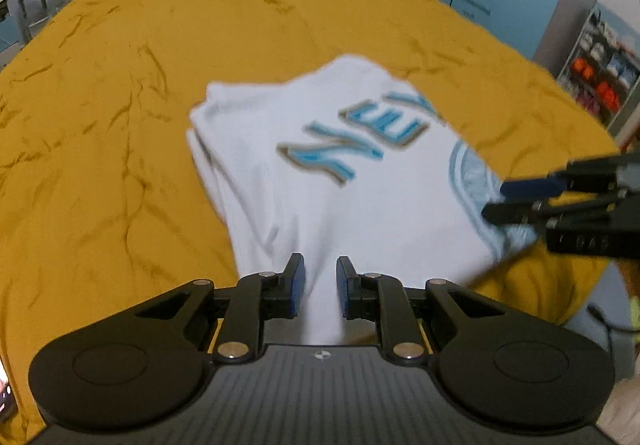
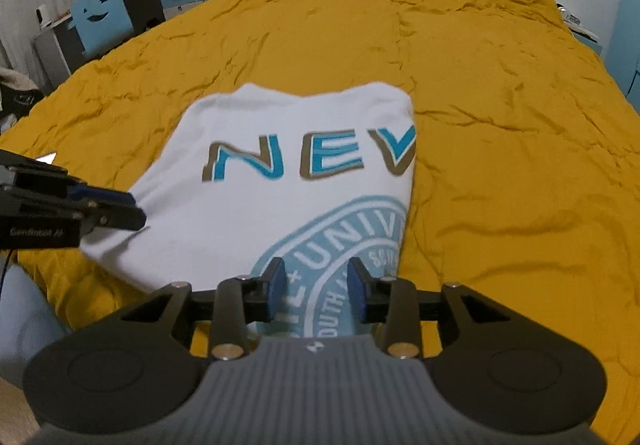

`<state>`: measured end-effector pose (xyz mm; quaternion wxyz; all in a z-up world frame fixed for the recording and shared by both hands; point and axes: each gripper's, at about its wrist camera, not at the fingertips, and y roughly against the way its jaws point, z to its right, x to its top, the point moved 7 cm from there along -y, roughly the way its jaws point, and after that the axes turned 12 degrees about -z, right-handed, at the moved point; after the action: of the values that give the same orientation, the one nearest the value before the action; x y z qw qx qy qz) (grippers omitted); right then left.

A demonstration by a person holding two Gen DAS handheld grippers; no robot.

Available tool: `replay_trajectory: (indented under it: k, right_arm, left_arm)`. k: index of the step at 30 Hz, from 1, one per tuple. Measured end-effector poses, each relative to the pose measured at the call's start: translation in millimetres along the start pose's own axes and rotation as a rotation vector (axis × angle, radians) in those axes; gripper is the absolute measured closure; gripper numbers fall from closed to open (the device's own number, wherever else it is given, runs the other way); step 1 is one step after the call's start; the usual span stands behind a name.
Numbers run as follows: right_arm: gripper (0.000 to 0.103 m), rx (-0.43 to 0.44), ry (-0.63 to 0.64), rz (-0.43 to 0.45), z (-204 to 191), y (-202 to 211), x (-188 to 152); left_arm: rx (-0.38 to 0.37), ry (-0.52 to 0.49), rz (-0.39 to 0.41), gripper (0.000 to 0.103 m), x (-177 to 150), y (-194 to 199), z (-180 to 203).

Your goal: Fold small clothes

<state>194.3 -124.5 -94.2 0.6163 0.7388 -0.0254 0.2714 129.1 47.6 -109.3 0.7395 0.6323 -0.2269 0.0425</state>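
On the mustard-yellow bedspread [image 2: 480,93] lies the white T-shirt [image 2: 280,125], folded narrow, its blue lettering cut off at the fold. A blue chair [image 2: 100,19] with a smiling face stands beyond the T-shirt, off the bedspread's far left corner. Both tongs tilt down over the T-shirt's near edge. The left gripper [image 1: 320,287] pinches a raised ridge of white cloth. The right gripper [image 2: 316,291] stands parted over the round blue seal; whether its pads touch cloth is hard to tell

Counted: one white shirt [image 2: 280,181], one mustard bedspread [image 2: 500,125], two grippers, left [image 1: 320,287] and right [image 2: 316,287].
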Motion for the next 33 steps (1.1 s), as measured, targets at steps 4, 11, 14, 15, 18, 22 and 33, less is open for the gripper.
replay_trajectory:
  k: [4,11,14,15,18,22,33]
  right_arm:
    - [0.071,-0.004,0.021,-0.018,-1,-13,-9]
    - [0.071,-0.034,0.056,-0.017,-3,-49,-32]
    - [0.071,-0.039,0.059,-0.017,-4,-52,-30]
    - [0.071,-0.038,0.061,-0.02,-4,-51,-29]
    - [0.071,-0.032,0.055,-0.034,-3,-44,-24]
    - [0.057,-0.015,0.029,-0.037,-3,-25,-13]
    - [0.023,-0.028,-0.015,0.255,-17,61,7]
  left_arm:
    - [0.015,-0.001,-0.037,0.082,-10,-15,-5]
    - [0.061,-0.048,-0.046,0.082,-17,-40,-4]
    - [0.059,-0.045,-0.044,0.082,-16,-39,-5]
    - [0.06,-0.048,-0.042,0.082,-15,-36,-5]
    - [0.068,-0.055,-0.022,0.082,-14,-27,-2]
    - [0.081,-0.08,0.027,0.079,-10,-6,7]
    - [0.107,-0.052,0.392,0.022,19,74,38]
